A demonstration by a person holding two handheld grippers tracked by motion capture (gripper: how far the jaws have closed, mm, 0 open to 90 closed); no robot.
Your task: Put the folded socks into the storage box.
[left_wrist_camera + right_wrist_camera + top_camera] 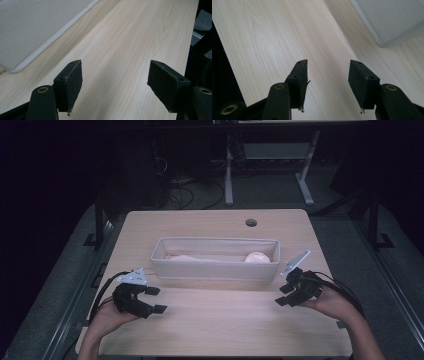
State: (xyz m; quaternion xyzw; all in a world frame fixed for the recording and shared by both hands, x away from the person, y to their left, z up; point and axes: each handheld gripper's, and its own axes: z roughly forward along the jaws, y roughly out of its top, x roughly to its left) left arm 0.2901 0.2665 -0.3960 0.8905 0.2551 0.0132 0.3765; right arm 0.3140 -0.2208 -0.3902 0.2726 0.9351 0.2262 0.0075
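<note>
With both the left tongs (156, 299) and the right tongs (282, 295) spread wide and empty just in front of the grey bin (215, 270), the round white lump (257, 257) inside the bin is best reached slowly from above.

Long grey fabric bin (215, 268) sits upright mid-table, holding pale items.

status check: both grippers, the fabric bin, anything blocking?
Left gripper open, empty, near side of table. Right gripper open, empty. Fabric bin mid-table, untouched, pale items inside. Path clear.
</note>
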